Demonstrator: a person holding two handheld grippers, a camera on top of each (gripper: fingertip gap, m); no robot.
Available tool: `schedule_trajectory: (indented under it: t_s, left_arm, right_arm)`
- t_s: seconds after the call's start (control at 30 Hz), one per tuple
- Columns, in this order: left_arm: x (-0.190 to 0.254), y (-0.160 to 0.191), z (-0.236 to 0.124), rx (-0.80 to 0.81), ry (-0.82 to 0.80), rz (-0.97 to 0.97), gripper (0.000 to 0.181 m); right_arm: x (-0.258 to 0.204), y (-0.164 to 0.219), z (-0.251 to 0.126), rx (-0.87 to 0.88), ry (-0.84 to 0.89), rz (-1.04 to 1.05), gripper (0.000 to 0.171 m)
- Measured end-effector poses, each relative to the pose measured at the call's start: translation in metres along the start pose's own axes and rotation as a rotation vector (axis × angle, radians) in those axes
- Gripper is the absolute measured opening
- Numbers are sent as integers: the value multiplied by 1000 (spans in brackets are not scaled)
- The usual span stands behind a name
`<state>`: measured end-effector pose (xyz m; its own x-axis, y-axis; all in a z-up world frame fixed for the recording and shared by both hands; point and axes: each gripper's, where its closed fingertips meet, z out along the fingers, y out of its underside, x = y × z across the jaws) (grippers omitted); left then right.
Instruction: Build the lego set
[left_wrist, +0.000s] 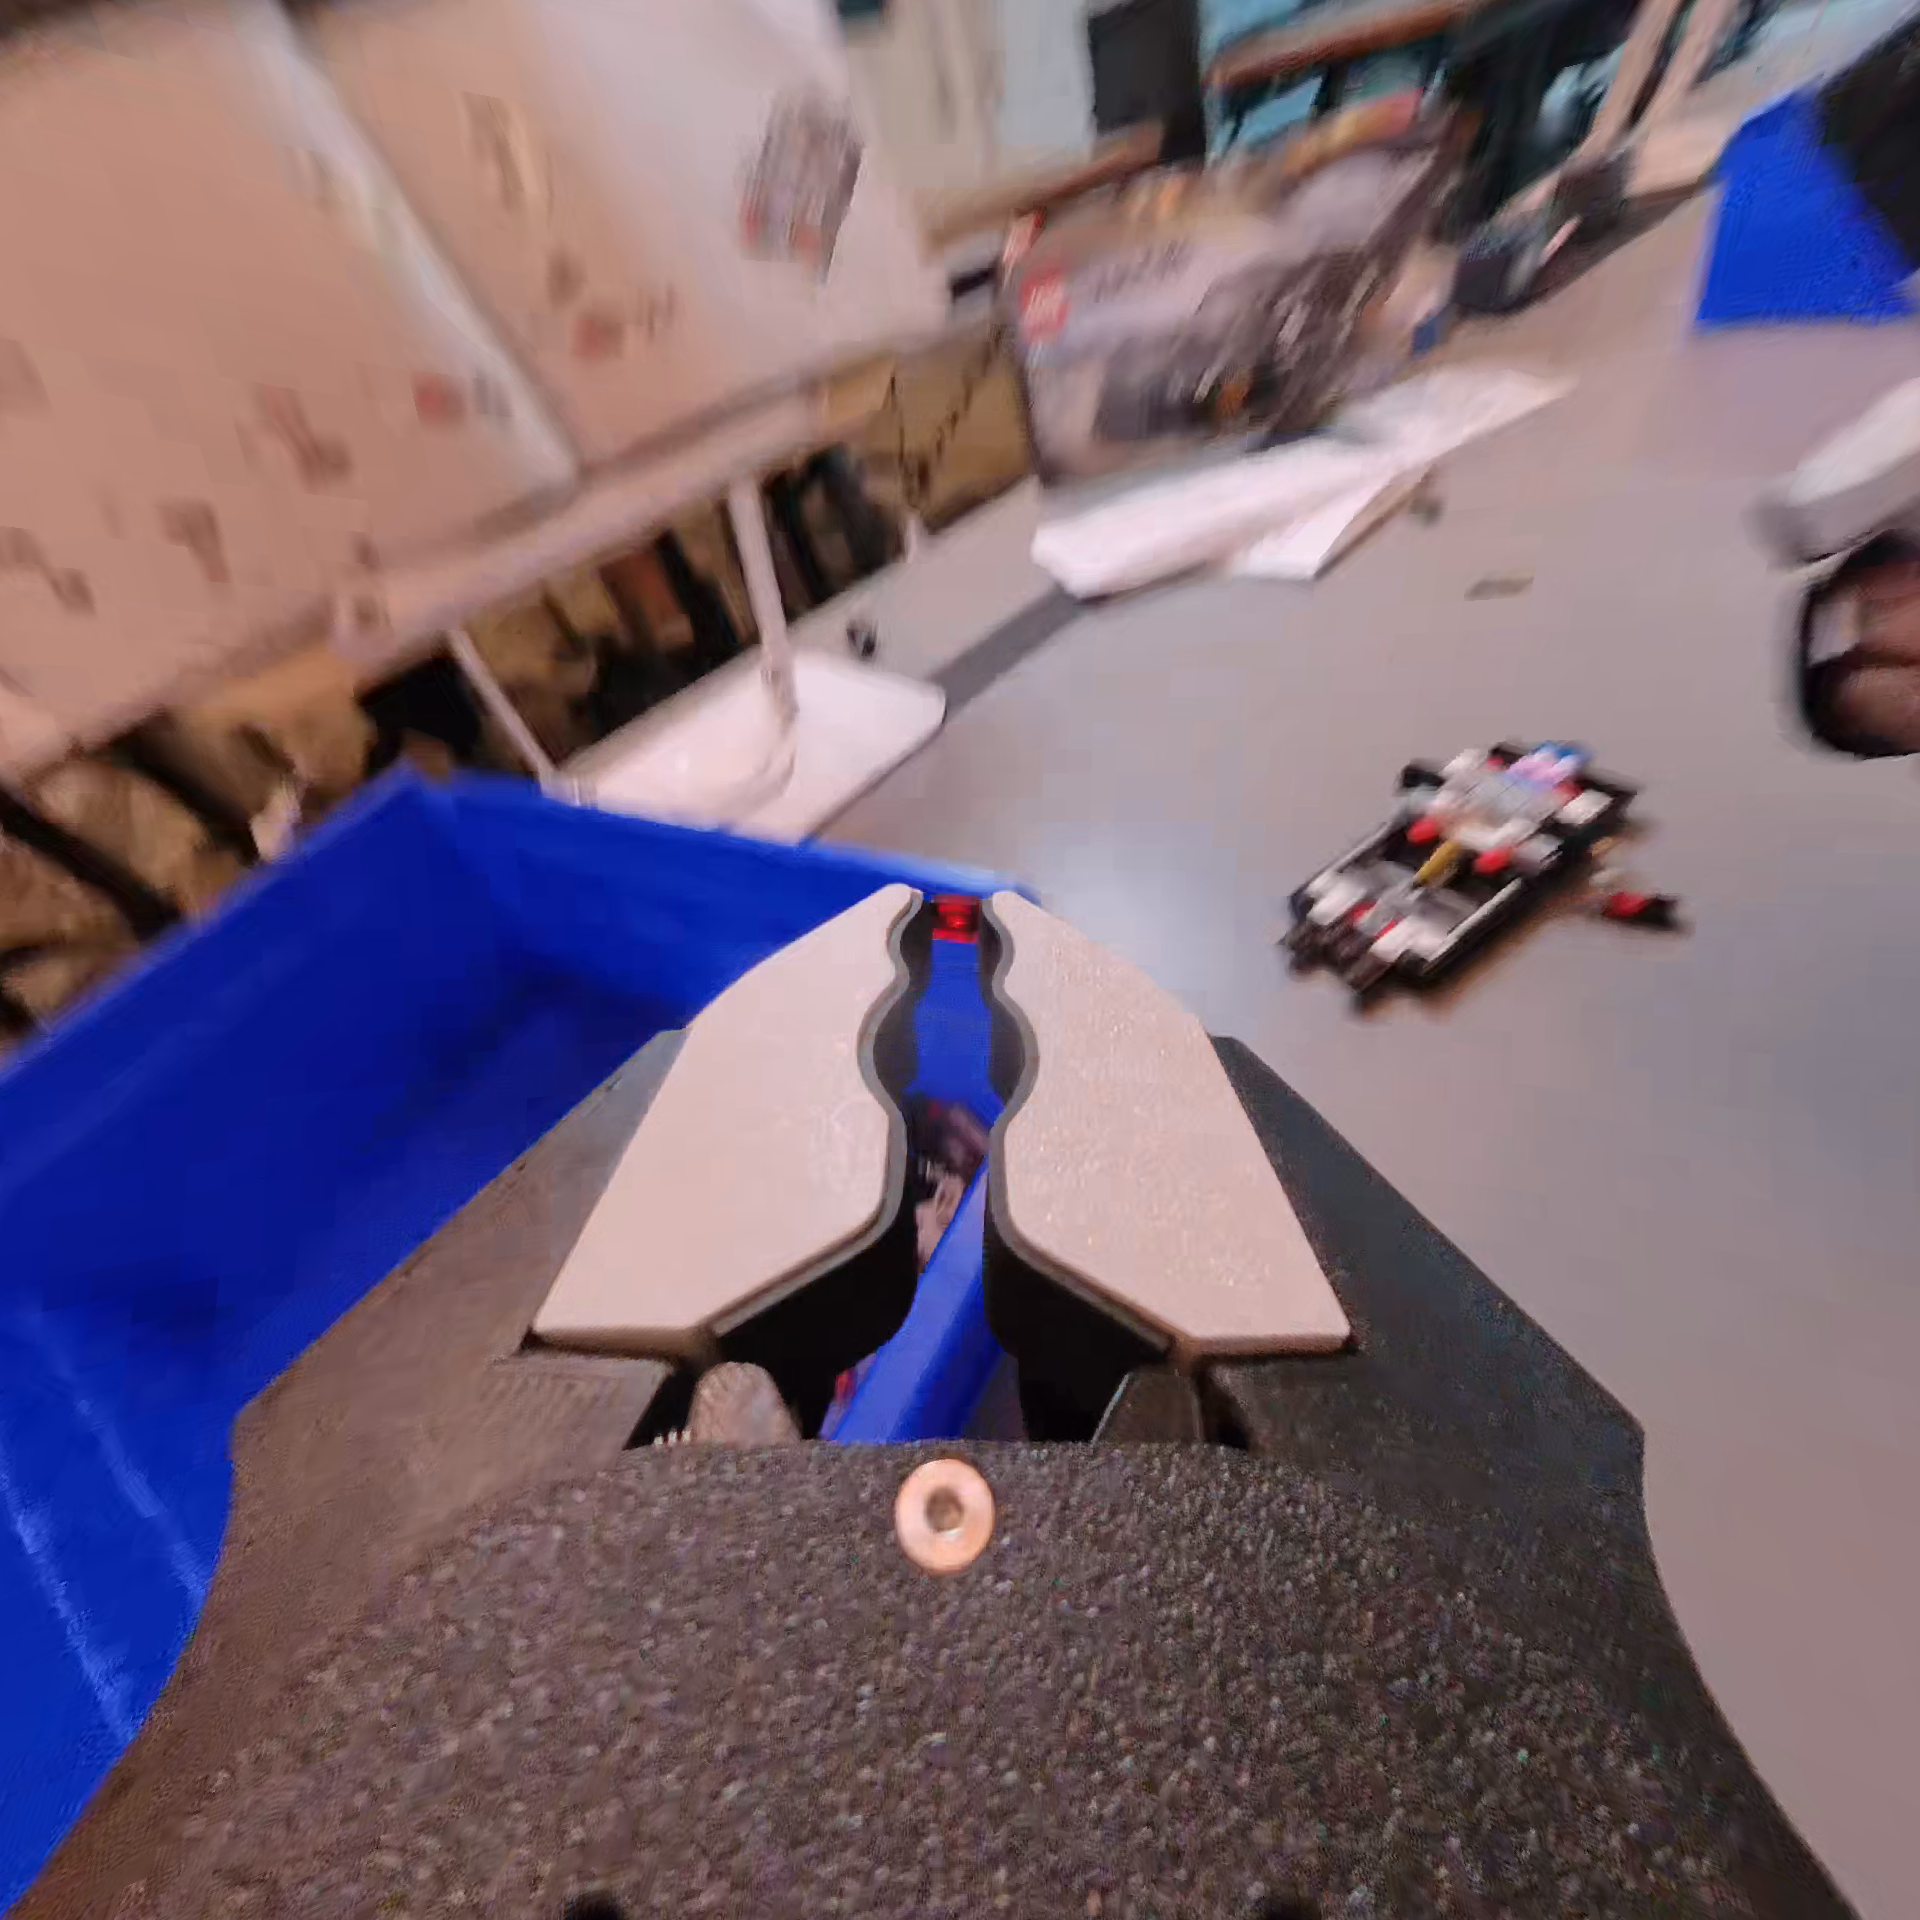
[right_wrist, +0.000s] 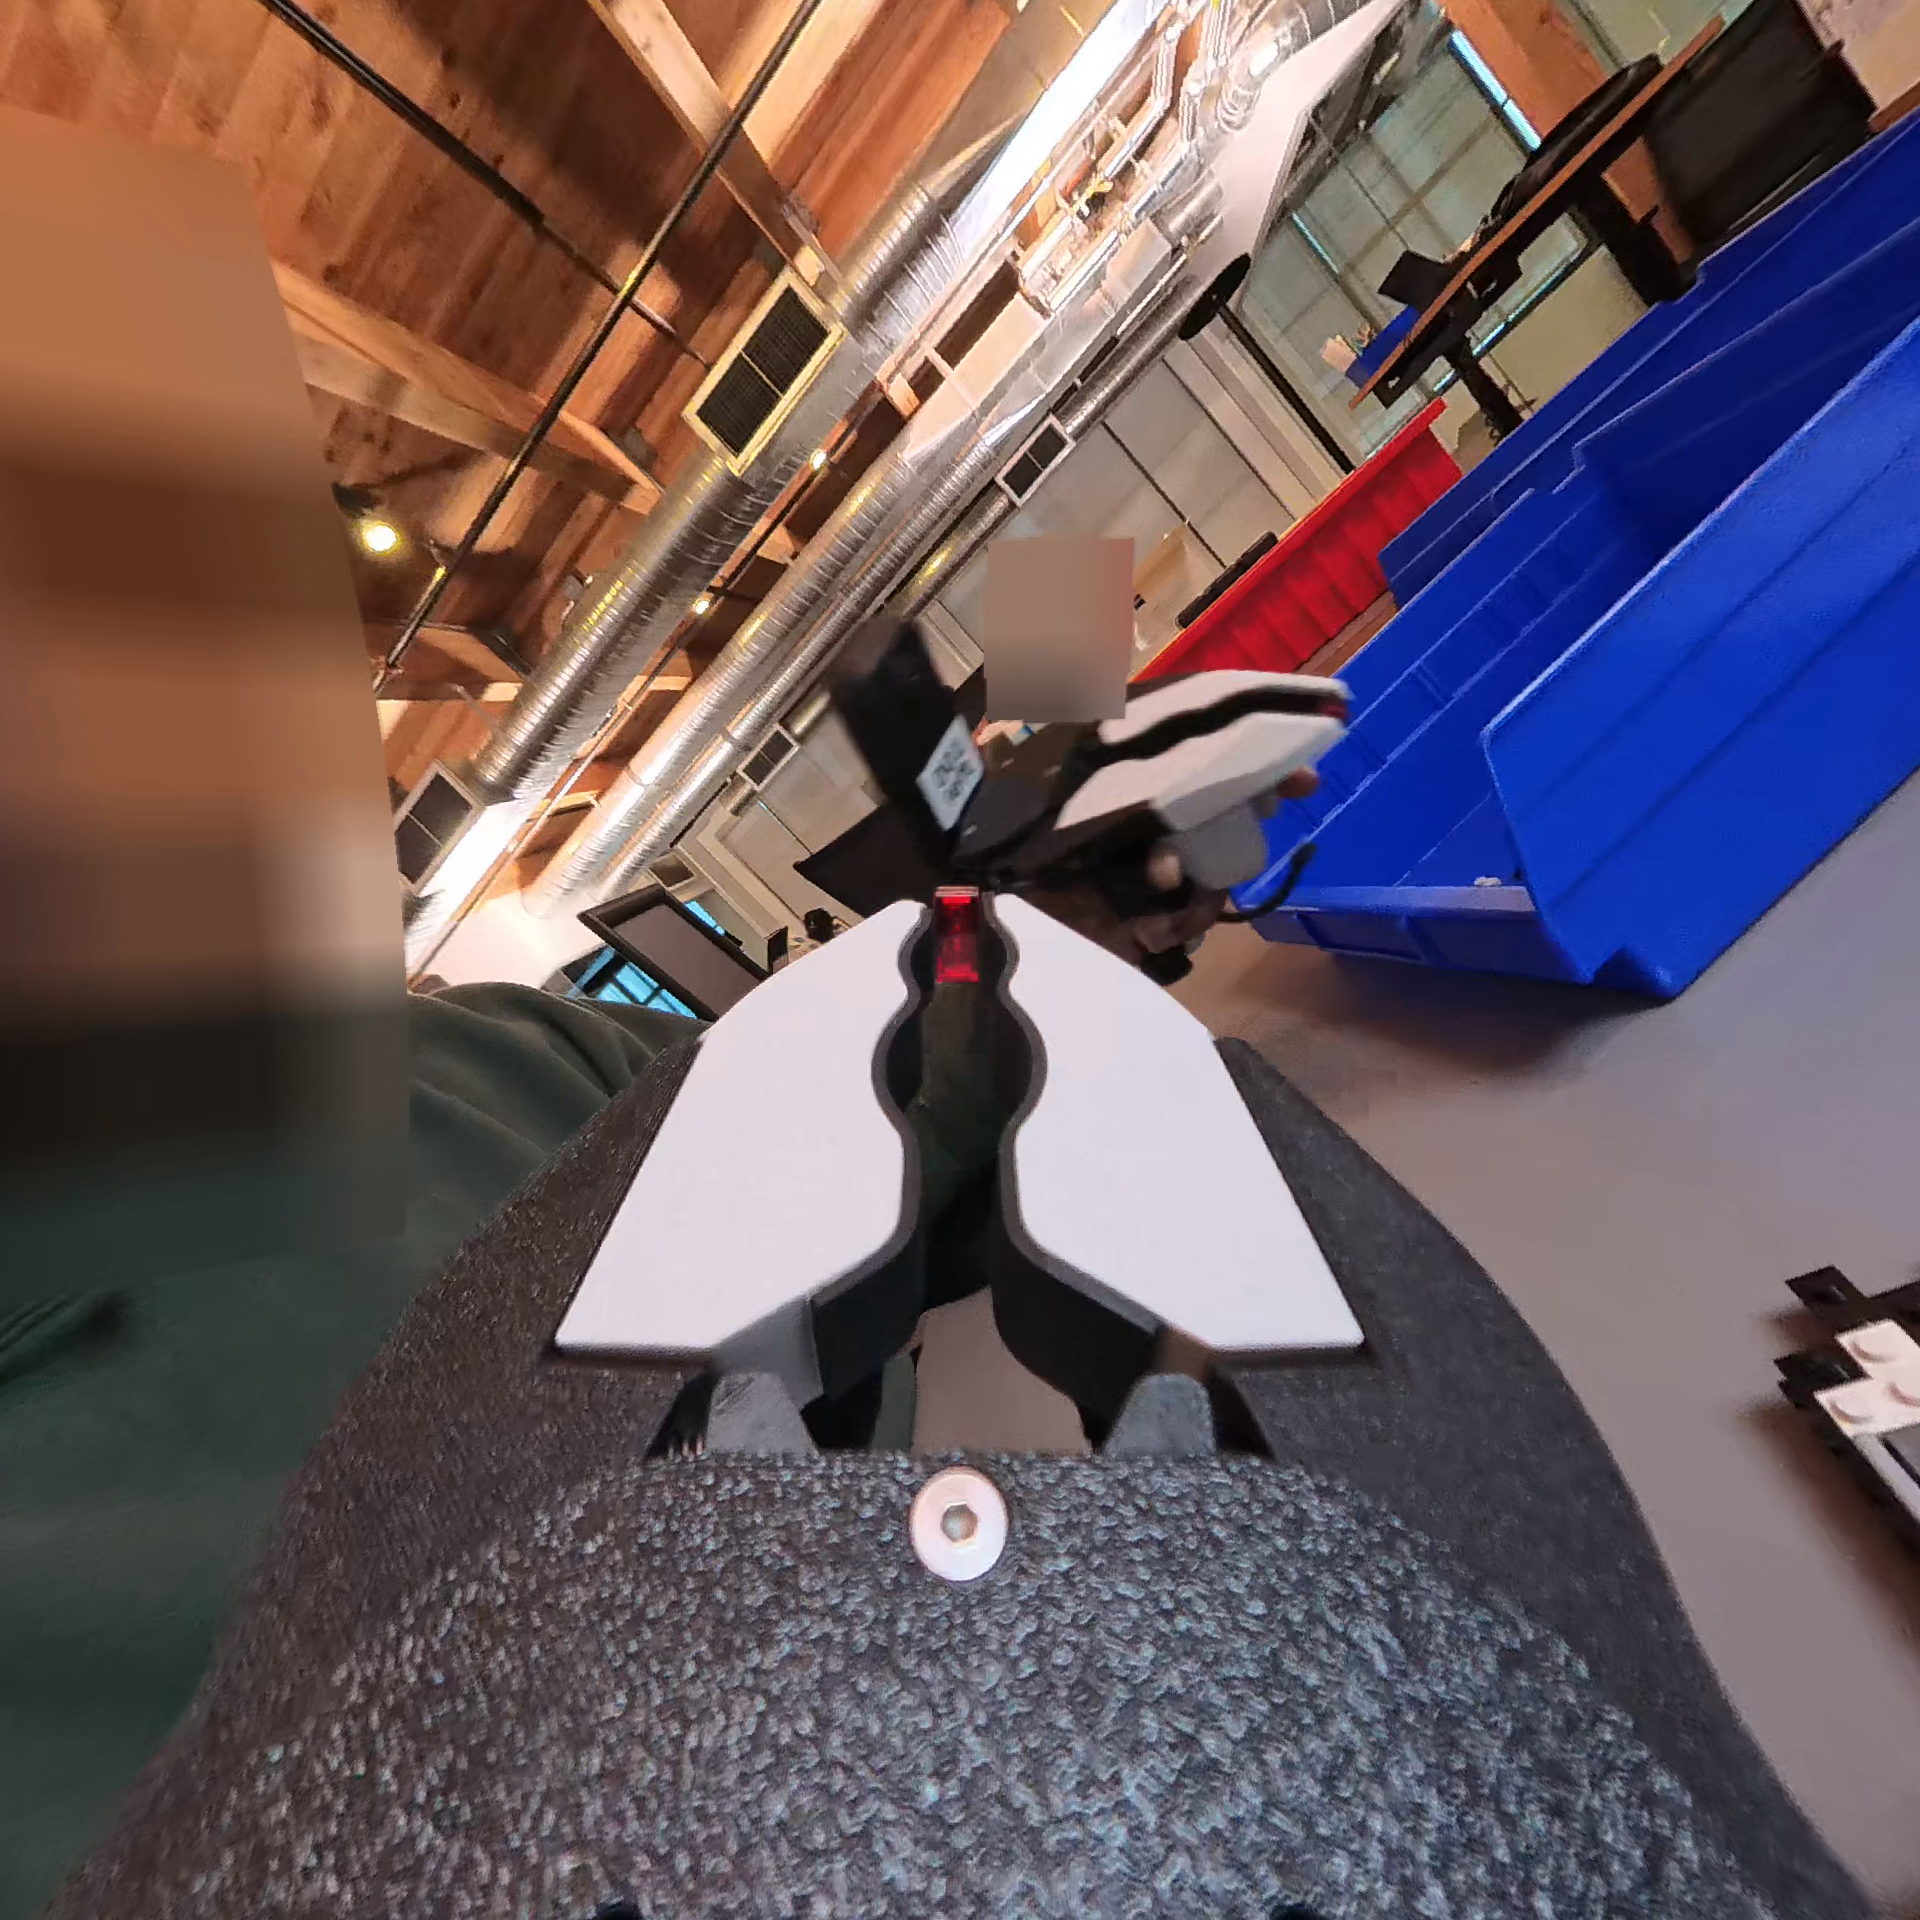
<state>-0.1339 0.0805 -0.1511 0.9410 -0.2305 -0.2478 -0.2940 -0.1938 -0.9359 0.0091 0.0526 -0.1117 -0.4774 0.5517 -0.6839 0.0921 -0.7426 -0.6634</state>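
Pinching small red bricks (left_wrist: 951, 920) (right_wrist: 954, 935) in both tools (left_wrist: 948, 906) (right_wrist: 956, 902); risking dropping one over the blue bin (left_wrist: 312, 1039) through weak tip grip.

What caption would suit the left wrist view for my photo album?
Left gripper pinching a small red piece above a blue bin, brick model on the grey table beyond.

Blue bins (right_wrist: 1683, 727) on grey table (left_wrist: 1351, 1195), black brick-built model (left_wrist: 1455, 862), printed box (left_wrist: 1174, 343) behind
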Motion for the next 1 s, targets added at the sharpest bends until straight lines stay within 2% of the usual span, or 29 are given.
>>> schedule_trajectory:
  t_s: [0.1,0.23,0.37,0.57,0.67,0.77,0.87,1.0]
  left_arm:
    - [-4,40,14,-181,57,-111,32]
    - [3,56,19,-264,98,-109,49]
    - [14,61,19,-303,132,-24,51]
    - [27,80,21,-415,126,240,50]
    - [30,79,21,-412,121,332,49]
    - [38,66,17,-341,176,284,37]
    - [35,58,15,-306,178,221,40]
    - [28,65,16,-330,157,210,44]
  right_arm:
    - [1,3,1,-17,1,-11,8]
    - [0,3,1,-21,-11,-4,8]
    - [3,6,1,-39,-6,-5,8]
    - [5,14,5,-81,0,-10,8]
    - [6,16,5,-90,7,-13,8]
    - [6,15,4,-89,10,-14,7]
    - [7,15,4,-87,11,-10,8]
    - [8,16,4,-88,16,-8,8]
